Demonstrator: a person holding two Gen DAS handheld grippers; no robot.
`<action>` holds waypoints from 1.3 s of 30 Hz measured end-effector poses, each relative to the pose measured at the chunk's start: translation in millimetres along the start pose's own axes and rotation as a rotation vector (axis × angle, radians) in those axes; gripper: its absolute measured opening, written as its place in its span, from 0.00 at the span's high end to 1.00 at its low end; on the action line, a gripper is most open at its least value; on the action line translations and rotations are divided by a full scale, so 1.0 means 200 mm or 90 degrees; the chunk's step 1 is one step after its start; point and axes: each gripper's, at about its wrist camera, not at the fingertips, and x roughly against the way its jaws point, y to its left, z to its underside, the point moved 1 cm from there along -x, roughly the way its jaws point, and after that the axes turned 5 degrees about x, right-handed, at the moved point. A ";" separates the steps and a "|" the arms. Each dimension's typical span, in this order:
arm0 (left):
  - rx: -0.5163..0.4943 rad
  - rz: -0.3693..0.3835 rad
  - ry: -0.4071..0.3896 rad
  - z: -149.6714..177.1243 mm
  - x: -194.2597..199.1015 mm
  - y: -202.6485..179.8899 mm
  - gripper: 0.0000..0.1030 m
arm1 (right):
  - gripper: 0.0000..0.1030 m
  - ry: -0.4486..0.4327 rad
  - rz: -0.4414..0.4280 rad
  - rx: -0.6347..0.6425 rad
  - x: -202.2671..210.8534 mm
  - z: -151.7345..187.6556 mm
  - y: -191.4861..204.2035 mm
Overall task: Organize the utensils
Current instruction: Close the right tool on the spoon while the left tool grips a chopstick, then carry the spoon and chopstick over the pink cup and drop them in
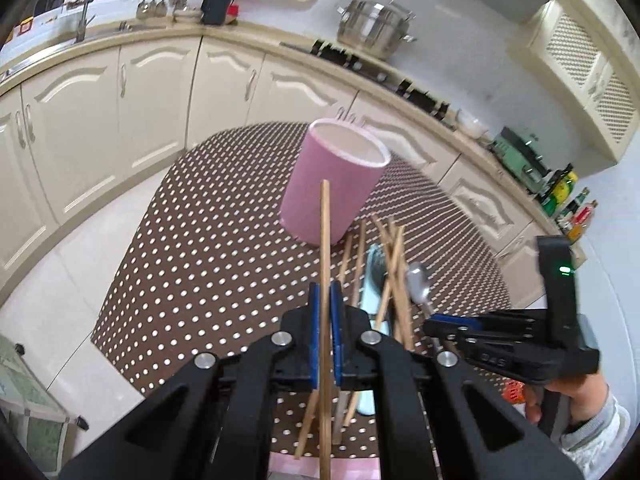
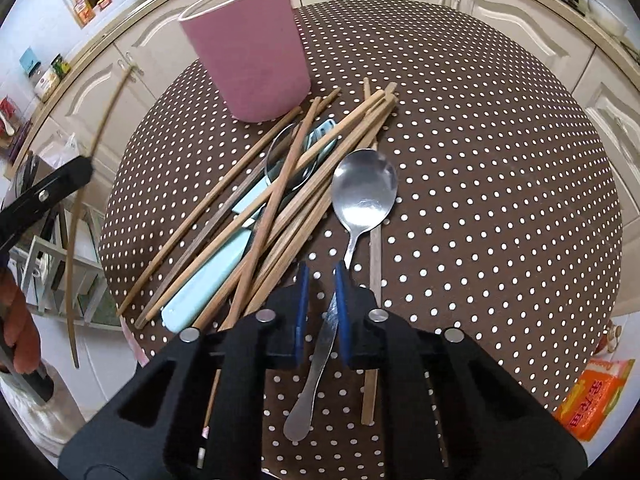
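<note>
the held chopstick (image 1: 325,240) was a thin pale wooden stick, clamped between the closed fingers of the left gripper (image 1: 325,304), at 6 o'clock of the one pink holder (image 1: 334,178). the right gripper (image 2: 321,280) had its pads around the handle of one steel spoon (image 2: 362,196); contact could not be confirmed. one chopstick pile (image 2: 280,208) lay on the dotted table (image 2: 500,200).

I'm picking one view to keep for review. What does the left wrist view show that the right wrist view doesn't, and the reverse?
Only the left wrist view: the left hand-held gripper shut on a single chopstick, and a steel pot on the counter behind.

Only the right wrist view: the right hand-held gripper around the steel spoon's handle, its whole length plain, and an orange packet at the table's edge.

Both: the pink cup, the chopstick pile and the dotted tablecloth.
</note>
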 end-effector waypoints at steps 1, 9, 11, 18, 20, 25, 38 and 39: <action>-0.004 0.003 -0.005 0.00 0.01 -0.01 0.95 | 0.89 0.001 -0.001 -0.002 0.00 -0.01 -0.01; -0.026 0.041 -0.072 -0.02 0.11 -0.09 0.95 | 0.89 0.018 -0.009 -0.028 -0.05 -0.01 -0.09; -0.033 0.046 -0.085 -0.02 0.11 -0.12 0.95 | 0.92 0.010 -0.015 -0.032 -0.06 -0.01 -0.11; -0.059 0.083 -0.152 -0.02 0.15 -0.19 0.95 | 0.96 -0.052 -0.045 -0.044 0.05 0.01 -0.22; -0.060 0.100 -0.171 -0.03 0.17 -0.20 0.95 | 0.96 -0.081 -0.070 -0.047 0.11 0.01 -0.25; -0.061 0.135 -0.215 -0.07 0.19 -0.22 0.95 | 0.96 -0.159 -0.106 -0.061 0.30 -0.01 -0.30; -0.097 0.164 -0.353 -0.39 0.16 -0.36 0.95 | 0.96 -0.384 -0.188 -0.039 0.61 -0.40 -0.15; -0.097 0.163 -0.364 -0.42 0.14 -0.36 0.95 | 0.96 -0.396 -0.203 -0.047 0.60 -0.44 -0.15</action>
